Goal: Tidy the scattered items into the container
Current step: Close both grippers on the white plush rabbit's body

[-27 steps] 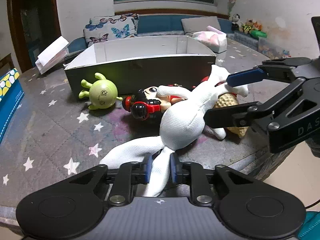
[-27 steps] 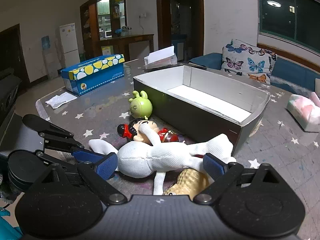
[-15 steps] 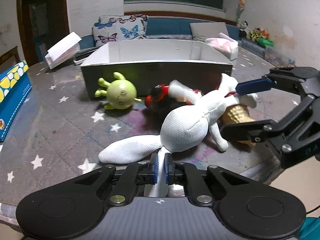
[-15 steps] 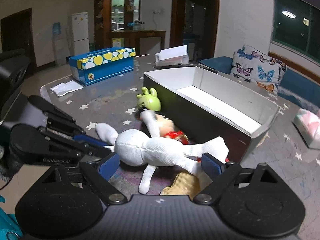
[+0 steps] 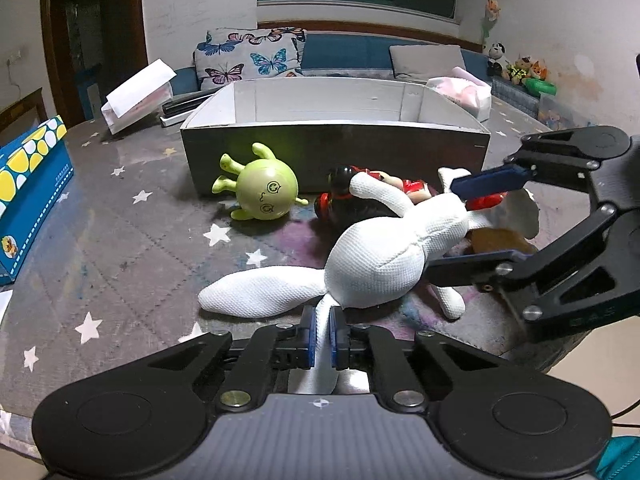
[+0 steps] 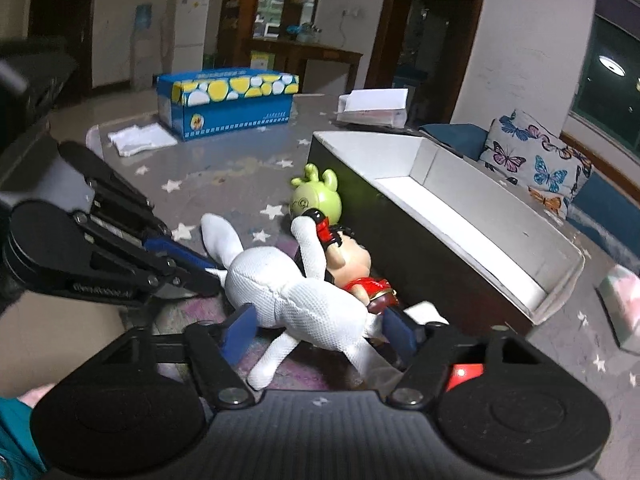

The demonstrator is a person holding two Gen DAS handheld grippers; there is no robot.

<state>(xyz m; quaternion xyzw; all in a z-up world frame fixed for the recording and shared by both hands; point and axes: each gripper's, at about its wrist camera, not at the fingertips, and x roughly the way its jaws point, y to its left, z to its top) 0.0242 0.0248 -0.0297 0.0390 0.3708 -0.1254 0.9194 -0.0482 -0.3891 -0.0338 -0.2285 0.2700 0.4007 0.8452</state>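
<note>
A white plush rabbit (image 5: 376,264) lies on the star-patterned table in front of the long white-lined box (image 5: 332,148). My left gripper (image 5: 322,320) is shut on one thin limb of the plush. My right gripper (image 6: 320,330) is shut across its body (image 6: 288,292), a blue pad on each side. Behind the plush lie a red and black doll (image 6: 352,264) and a round green toy (image 5: 266,196), both against the box wall (image 6: 452,232). A brown textured toy (image 5: 500,240) is half hidden under the plush and the right gripper.
A blue and yellow carton (image 5: 28,184) stands at the left. A white tissue box (image 5: 136,92) and a pink pack (image 5: 464,94) sit past the box. White paper (image 6: 140,140) lies near the carton. The table edge (image 5: 520,352) runs just below the right gripper.
The right gripper's jaws have drawn in from wide apart onto the plush's body. The left jaws have tightened on the limb. One plush limb has swung up over the doll.
</note>
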